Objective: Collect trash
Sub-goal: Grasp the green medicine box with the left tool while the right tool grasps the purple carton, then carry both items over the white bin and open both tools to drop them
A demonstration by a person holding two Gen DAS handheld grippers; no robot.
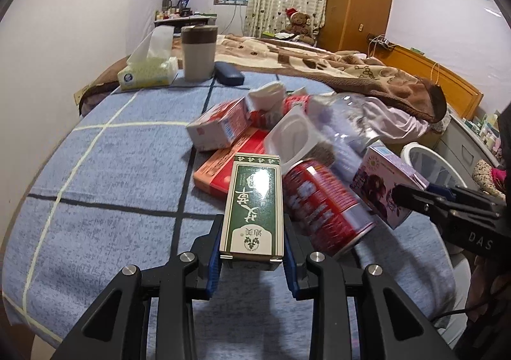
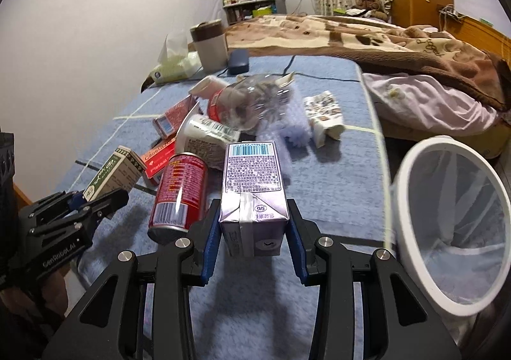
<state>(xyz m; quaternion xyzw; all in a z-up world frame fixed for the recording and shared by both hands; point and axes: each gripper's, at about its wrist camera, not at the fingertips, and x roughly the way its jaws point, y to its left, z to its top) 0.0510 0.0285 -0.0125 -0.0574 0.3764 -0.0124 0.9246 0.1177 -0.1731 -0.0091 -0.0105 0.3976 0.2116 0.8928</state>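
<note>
My left gripper [image 1: 252,232] is shut on a green and white box [image 1: 254,206], held just above the blue checked bedspread [image 1: 111,174]. My right gripper [image 2: 254,219] has its jaws closing on a purple drink carton [image 2: 252,174], and the blue pads press its sides. A red can [image 2: 180,194] lies on its side between the two held items. Behind it is a pile with a clear plastic bottle [image 2: 252,101], a white yogurt cup [image 2: 204,136], red boxes [image 1: 220,126] and a crumpled carton [image 2: 324,118].
A white round bin [image 2: 453,219] with a clear liner stands off the bed's right edge. A tissue box [image 1: 148,71], a lidded cup [image 1: 198,53] and a dark case [image 1: 228,72] sit at the far end. A brown blanket [image 1: 351,69] covers the bed beyond.
</note>
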